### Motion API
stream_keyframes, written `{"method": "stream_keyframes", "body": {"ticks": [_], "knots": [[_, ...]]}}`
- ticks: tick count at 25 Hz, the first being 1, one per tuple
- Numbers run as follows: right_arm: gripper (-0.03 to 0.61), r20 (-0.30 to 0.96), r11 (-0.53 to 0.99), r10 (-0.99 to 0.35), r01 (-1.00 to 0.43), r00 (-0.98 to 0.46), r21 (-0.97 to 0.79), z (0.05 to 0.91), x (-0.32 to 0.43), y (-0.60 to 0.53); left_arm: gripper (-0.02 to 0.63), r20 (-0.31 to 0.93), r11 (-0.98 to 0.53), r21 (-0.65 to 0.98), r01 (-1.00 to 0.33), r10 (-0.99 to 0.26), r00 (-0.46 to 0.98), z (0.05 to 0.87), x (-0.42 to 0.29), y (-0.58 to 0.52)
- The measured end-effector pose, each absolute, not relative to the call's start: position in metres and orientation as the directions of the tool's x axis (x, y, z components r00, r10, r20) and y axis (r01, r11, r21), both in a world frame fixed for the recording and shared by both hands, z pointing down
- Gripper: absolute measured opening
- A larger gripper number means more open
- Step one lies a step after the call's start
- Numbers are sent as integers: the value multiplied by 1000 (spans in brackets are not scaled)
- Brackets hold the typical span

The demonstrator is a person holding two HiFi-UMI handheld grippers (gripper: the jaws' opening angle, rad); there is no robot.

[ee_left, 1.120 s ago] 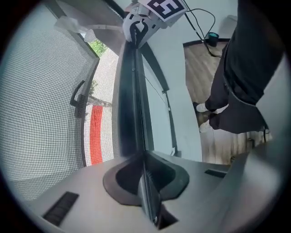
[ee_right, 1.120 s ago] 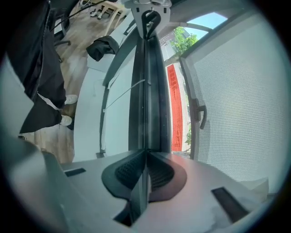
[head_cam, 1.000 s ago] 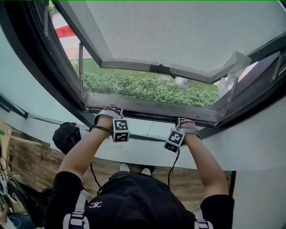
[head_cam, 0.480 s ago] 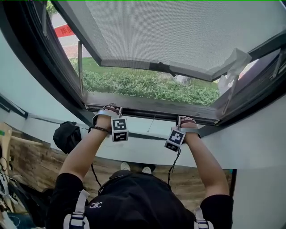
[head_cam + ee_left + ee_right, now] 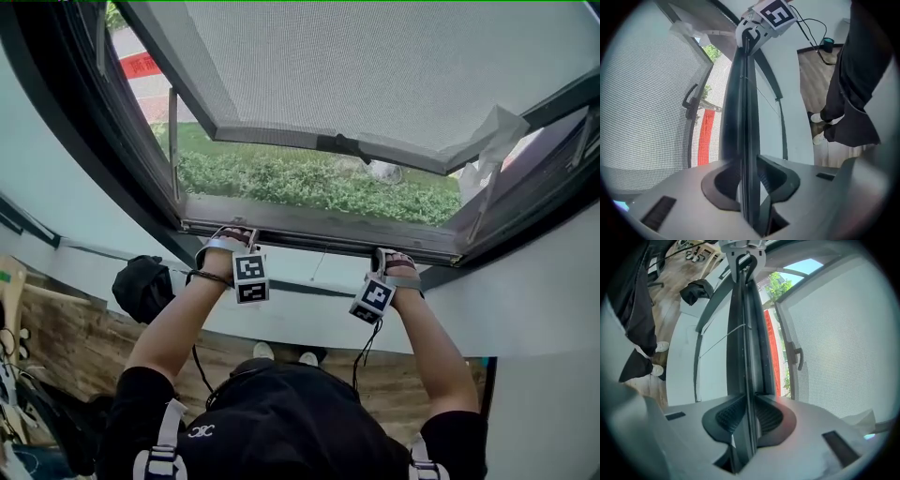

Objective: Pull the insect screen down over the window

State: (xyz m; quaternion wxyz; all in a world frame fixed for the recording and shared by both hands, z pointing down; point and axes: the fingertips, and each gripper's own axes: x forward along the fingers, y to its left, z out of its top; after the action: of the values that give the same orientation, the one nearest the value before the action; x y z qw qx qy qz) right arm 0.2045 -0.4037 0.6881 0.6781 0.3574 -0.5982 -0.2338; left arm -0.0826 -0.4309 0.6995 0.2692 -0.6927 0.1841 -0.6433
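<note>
A dark pull bar (image 5: 319, 234) of the insect screen runs across the lower edge of the window opening. My left gripper (image 5: 225, 236) is shut on the bar near its left end, and my right gripper (image 5: 390, 259) is shut on it further right. In the left gripper view the bar (image 5: 743, 117) passes edge-on between the pads of my left gripper (image 5: 749, 180), and the right gripper (image 5: 764, 18) shows at its far end. In the right gripper view, my right gripper (image 5: 747, 416) clamps the bar (image 5: 747, 343). A grey mesh panel (image 5: 375, 66) with a dark handle (image 5: 337, 145) spans the upper window.
A green hedge (image 5: 309, 183) and a red banner (image 5: 141, 66) lie outside. Loose plastic wrap (image 5: 492, 141) hangs on the right frame. A black bag (image 5: 141, 286) sits by the white wall at left. The person's shoes (image 5: 281, 354) stand on the wooden floor (image 5: 75, 347).
Both grippers and the bar they hold have shifted slightly down in the head view, towards the person. Both grips are unchanged.
</note>
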Motion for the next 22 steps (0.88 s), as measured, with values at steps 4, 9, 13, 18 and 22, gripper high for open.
{"method": "stream_keyframes", "body": {"ticks": [4,9,13,18,22], "knots": [[133,640,614,-759,-195,120,765,685,202,-398,112,775,-776,-628,47,-620,125,692,-87,-423],[62,535,493,-844,-468,-51,733,648,181,-391,81,710,-773,-565,-289,-633,307,666,-78,-412],[8,397,402,-893,-776,-215,486,603,155,-382,0,535,-699,-356,-621,-697,478,625,-69,-408],[6,145,273,-955,-957,-258,95,541,138,-372,0,178,-542,-55,-839,-832,526,543,-66,-400],[5,33,207,-978,-978,-207,-21,512,136,-353,0,46,-484,46,-874,-873,486,512,-65,-373]]}}
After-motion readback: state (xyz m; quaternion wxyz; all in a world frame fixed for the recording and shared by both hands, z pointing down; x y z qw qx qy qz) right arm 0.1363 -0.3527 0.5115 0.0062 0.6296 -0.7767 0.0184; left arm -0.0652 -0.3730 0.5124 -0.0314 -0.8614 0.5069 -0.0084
